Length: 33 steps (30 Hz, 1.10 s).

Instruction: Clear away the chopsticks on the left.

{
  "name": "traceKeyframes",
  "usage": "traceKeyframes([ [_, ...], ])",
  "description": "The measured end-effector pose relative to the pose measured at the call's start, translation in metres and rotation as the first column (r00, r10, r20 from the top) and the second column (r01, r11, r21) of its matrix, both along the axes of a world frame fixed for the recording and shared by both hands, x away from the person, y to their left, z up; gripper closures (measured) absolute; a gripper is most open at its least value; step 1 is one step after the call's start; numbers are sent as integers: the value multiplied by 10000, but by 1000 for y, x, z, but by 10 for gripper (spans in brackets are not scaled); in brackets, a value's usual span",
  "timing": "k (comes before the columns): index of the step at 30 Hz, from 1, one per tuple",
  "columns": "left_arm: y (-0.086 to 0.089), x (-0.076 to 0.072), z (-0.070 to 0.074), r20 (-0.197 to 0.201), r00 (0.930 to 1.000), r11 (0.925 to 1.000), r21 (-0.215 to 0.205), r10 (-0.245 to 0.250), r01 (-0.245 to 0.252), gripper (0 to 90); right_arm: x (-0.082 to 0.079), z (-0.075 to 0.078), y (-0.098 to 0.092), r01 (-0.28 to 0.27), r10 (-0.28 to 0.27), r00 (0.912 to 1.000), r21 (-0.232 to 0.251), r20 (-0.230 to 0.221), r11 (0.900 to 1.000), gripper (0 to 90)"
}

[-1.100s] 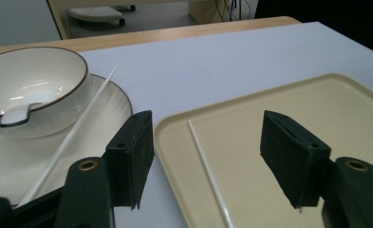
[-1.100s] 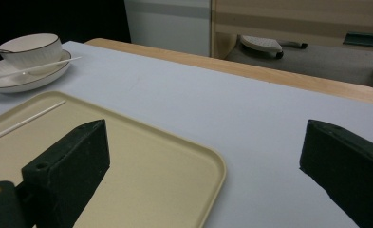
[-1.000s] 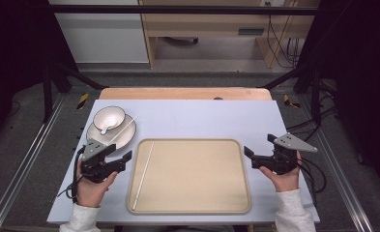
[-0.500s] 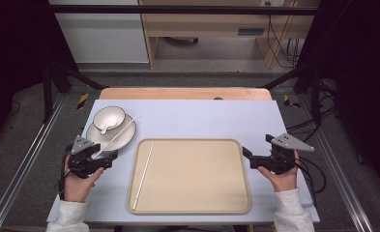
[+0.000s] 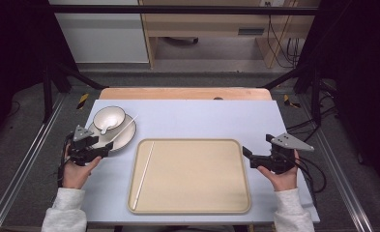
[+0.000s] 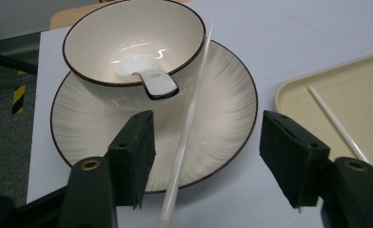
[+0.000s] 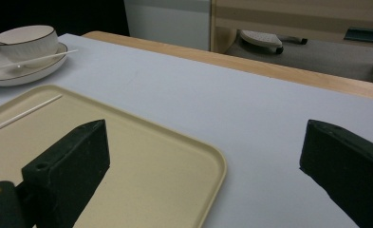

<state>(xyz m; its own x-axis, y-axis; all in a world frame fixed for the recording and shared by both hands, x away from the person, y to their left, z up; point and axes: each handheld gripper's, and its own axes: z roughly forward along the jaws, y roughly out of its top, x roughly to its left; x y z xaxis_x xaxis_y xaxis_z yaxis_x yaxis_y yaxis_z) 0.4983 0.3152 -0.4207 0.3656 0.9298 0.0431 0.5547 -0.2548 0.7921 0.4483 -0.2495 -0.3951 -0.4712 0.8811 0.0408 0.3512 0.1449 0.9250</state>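
1. Left tongs [image 6: 200, 161]: jaws spread, empty, set either side of the near end of a white chopstick [image 6: 189, 123] that leans on the plate [image 6: 227, 99] and the bowl [image 6: 127, 42] rim, at the table's left edge.
2. Right tongs [image 7: 203, 175]: jaws spread, empty, hovering at the tray's [image 5: 236, 193] right edge.
3. A second chopstick [image 5: 144, 174] lies along the tray's left side; a spoon [image 6: 148, 78] rests in the bowl.
4. Risk, judged: closing off-centre could roll the thin chopstick off the plate, or nudge the bowl.
5. Table [image 5: 197, 118]: pale blue sheet over wood, bare at the far edge. Room: dark frame, grey floor, cables right.
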Motion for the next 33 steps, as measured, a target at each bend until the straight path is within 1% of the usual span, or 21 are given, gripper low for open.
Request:
traceKeyframes([
  [2,0,3,-2,-20,10000,10000,56,-13,13,410,0,0,1,11,-11,10000,6,-4,10000,30],
  [3,0,8,-6,-142,9999,10000,51,-52,53,425,1,-1,1,4,-4,10000,-31,2,10000,30],
  [5,1,12,-10,-281,9996,9997,214,-68,74,462,1,-1,1,-2,2,10000,-65,-25,10000,30],
  [6,1,12,-10,-281,9996,9997,214,-68,74,482,1,-1,1,-2,2,10000,-65,-25,10000,30],
  [7,1,16,-14,-346,9994,9998,189,-95,102,499,2,-2,2,-23,23,10000,-74,-43,10000,30],
  [11,2,23,-21,-522,9986,9996,269,-112,126,566,2,-3,3,-28,27,10000,-118,-81,9999,30],
  [12,2,23,-21,-522,9986,9996,269,-112,126,583,2,-3,3,-28,27,10000,-118,-81,9999,30],
  [13,3,25,-23,-651,9978,9993,323,-144,165,603,2,-3,3,-17,16,10000,-119,-71,9999,30],
  [15,4,26,-24,-756,9971,9994,300,-129,152,637,2,-3,3,-29,28,10000,-125,-77,9999,30],
  [20,4,28,-26,-819,9965,9995,252,-155,176,713,2,-4,4,-63,62,9999,-133,-109,9999,30],
  [21,3,30,-28,-859,9962,9996,205,-163,181,726,3,-4,4,-60,58,9999,-160,-111,9999,30],
  [22,4,31,-28,-956,9952,9993,283,-205,233,735,3,-4,4,-54,53,9999,-157,-112,9999,30],
  [24,4,32,-30,-1062,9941,9993,256,-238,267,759,3,-4,4,-40,38,9999,-146,-124,9999,30],
  [26,4,32,-31,-1110,9935,9992,259,-264,294,787,3,-4,4,-52,51,9999,-135,-131,9999,30],
  [33,0,32,-31,-1135,9926,9989,129,-430,447,825,3,-5,4,-55,53,9999,-154,-131,9999,29],
])
